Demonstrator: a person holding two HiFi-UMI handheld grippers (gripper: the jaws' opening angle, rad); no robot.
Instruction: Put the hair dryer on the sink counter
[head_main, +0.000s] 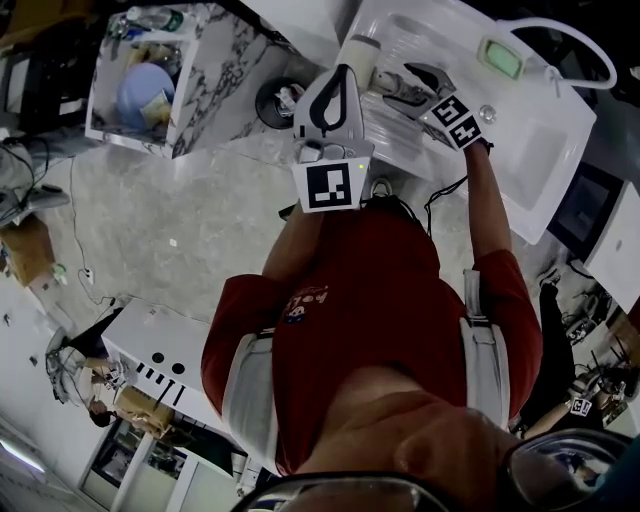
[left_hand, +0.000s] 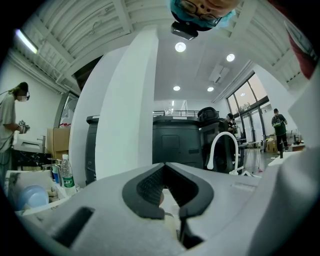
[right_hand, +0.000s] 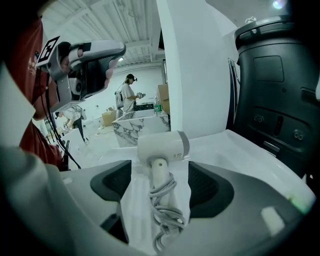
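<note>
Hair dryer (right_hand: 161, 150) on sink counter (right_hand: 220, 145), between right hand-held gripper (right_hand: 160, 185) jaws

I log the white sink counter (head_main: 545, 140): the hair dryer (right_hand: 163, 144) lies flat on it, cord wound round its handle, a green oblong item (head_main: 502, 57) rests near the far edge, and a white arched faucet (head_main: 575, 40) stands beside that.

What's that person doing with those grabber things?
A person holds a gripper in each hand at a white sink counter. The hair dryer, cord wound round its handle, lies on the counter between the open jaws of the right gripper, not pinched. The left gripper is shut, empty, raised off to the side.
</note>
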